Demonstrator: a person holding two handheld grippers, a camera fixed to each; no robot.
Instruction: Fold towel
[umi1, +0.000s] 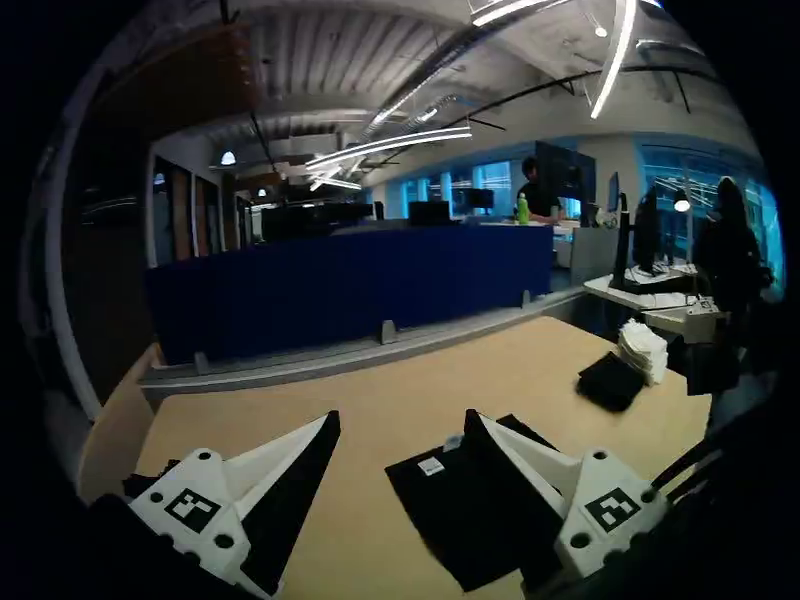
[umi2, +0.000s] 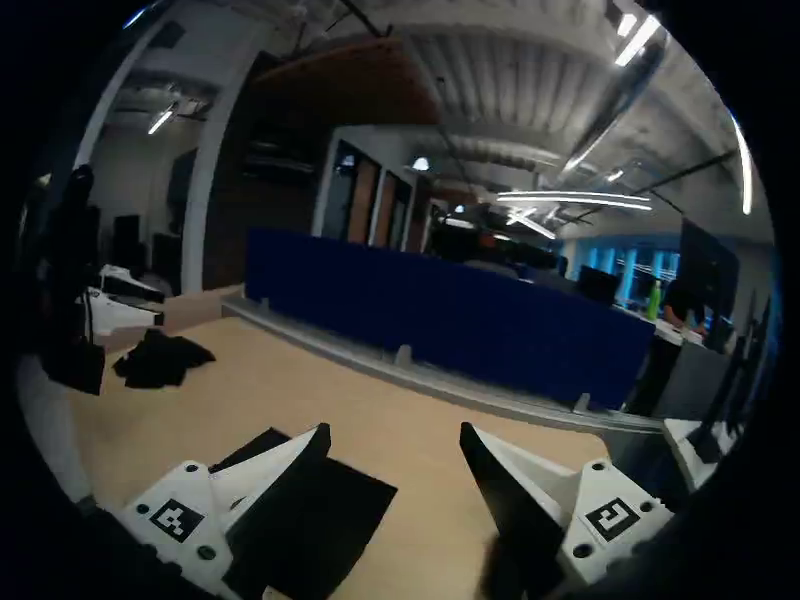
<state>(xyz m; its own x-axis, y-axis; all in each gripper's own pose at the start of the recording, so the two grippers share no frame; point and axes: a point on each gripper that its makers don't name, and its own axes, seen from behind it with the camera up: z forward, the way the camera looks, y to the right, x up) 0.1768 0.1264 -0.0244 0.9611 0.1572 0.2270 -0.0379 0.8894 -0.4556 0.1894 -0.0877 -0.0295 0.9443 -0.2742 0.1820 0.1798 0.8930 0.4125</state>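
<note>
Towel, black with a small white tag, lies flat on the pale wooden table. We hold the left gripper with its fingers spread wide, one finger above the towel, nothing pinched. In the right gripper view the right gripper is likewise spread, one finger over the towel. Farther off on the table we see a folded black and white stack and a crumpled black cloth. A blue partition stands behind.
</note>
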